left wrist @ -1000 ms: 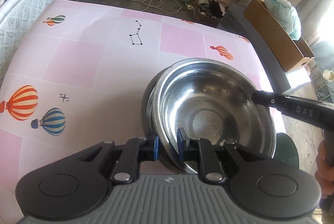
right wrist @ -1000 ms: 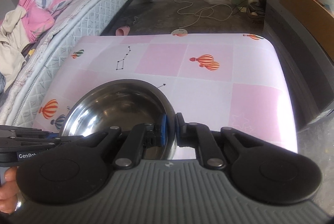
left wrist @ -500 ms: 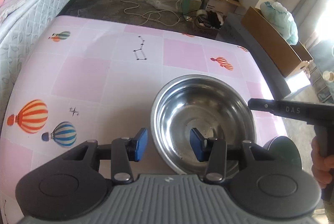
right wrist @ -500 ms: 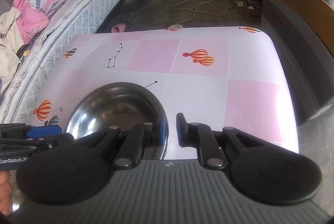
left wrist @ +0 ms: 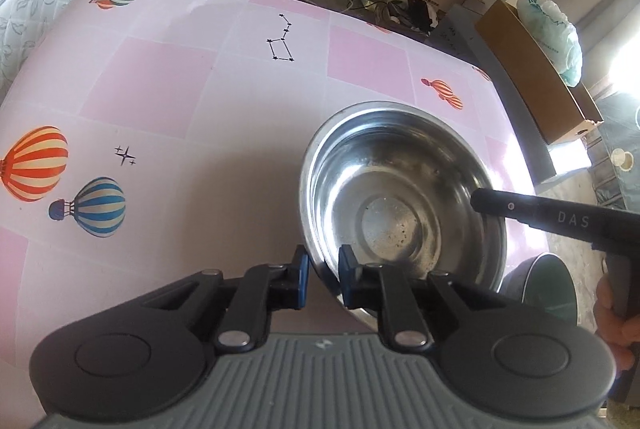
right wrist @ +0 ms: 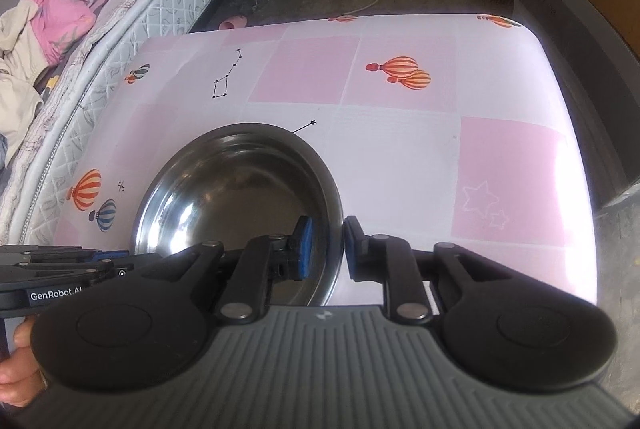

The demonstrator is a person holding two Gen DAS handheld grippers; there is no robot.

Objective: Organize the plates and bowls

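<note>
A steel bowl (left wrist: 400, 197) is on the pink balloon-print table (left wrist: 200, 89), tilted, near its front right corner. My left gripper (left wrist: 322, 279) is shut on the bowl's near rim, one pad outside and one inside. In the right wrist view the same steel bowl (right wrist: 236, 197) lies at lower left, and my right gripper (right wrist: 328, 249) straddles its right rim with a small gap at each pad, so it looks open. The right gripper's black body (left wrist: 556, 219) reaches over the bowl from the right. I cannot tell if a second bowl is nested beneath.
A dark round stool or bin (left wrist: 548, 289) stands off the table's right edge. A mattress (right wrist: 120, 41) with clothes runs along the left side. Cardboard boxes (left wrist: 532, 69) and clutter sit on the floor beyond. The left gripper's body (right wrist: 60, 269) shows at lower left.
My left gripper was open half a second ago and has closed again on the bowl's near rim, tilting the bowl. My right gripper's jaws have widened around the right rim.
</note>
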